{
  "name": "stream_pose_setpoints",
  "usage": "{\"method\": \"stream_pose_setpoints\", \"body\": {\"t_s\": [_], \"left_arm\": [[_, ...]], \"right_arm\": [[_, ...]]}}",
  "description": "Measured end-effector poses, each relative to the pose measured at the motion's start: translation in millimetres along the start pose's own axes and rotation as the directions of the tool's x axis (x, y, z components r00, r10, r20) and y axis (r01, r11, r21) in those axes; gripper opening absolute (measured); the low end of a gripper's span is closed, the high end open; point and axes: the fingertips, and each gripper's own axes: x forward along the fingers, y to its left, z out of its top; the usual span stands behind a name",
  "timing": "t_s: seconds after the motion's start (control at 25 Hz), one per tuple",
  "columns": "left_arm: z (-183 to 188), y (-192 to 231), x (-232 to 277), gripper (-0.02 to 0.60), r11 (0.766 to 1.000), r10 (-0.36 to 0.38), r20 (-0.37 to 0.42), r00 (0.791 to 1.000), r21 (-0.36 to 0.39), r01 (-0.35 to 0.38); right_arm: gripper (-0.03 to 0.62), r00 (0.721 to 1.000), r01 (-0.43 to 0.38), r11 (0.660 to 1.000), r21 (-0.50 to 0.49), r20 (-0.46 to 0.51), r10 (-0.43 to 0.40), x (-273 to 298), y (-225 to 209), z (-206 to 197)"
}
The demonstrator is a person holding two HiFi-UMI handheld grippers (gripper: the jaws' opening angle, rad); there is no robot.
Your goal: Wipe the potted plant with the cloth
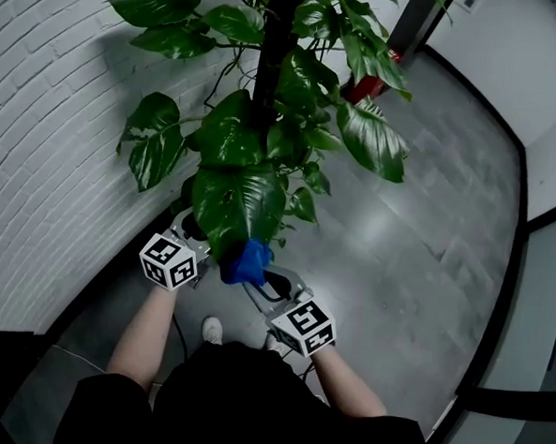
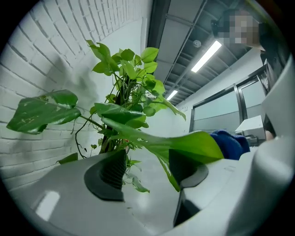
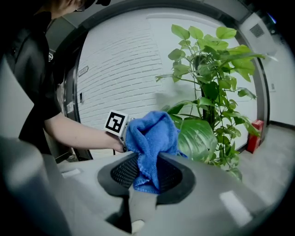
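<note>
The potted plant has broad green leaves on a dark central pole. Its lowest big leaf hangs toward me. My right gripper is shut on a blue cloth, which is bunched against the tip of that leaf. In the right gripper view the cloth rises from between the pads, with the leaf just behind it. My left gripper sits under the leaf's left side with its jaws wide apart. In the left gripper view the leaf lies across the right fingertip, and the cloth is beyond it.
A white brick wall runs along the left, close behind the plant. Grey tiled floor spreads to the right. A red object stands on the floor behind the plant. My shoes show below the grippers.
</note>
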Motion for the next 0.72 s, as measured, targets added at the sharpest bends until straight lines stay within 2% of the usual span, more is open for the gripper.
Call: {"method": "stream_pose_setpoints", "body": {"t_s": [0.2,0.32,0.48,0.6,0.72], "left_arm": [[7,-2,1,0.299,0.998,0.055,0.036,0.998,-0.011,-0.054],[5,-5,5,0.299,0.996,0.085,0.039,0.996,-0.010,-0.085],[-18,-10,8,0.296,0.991,0.127,0.018,0.992,-0.045,-0.126],[-24,-9,15,0.297,0.987,0.151,0.018,0.988,-0.060,-0.150],[-22,-9,20,0.298,0.985,0.161,0.031,0.986,-0.062,-0.159]], "right_arm": [[0.104,0.998,-0.056,0.998,-0.015,-0.043,0.055,-21,-11,-14],[0.104,0.992,-0.127,0.992,0.000,-0.012,0.127,-44,-19,-7],[0.104,0.972,-0.220,0.975,-0.024,0.076,0.221,-73,-31,35],[0.104,0.956,-0.251,0.965,-0.077,0.136,0.259,-83,-43,78],[0.104,0.956,-0.195,0.979,-0.051,0.214,0.202,-72,-73,111]]}}
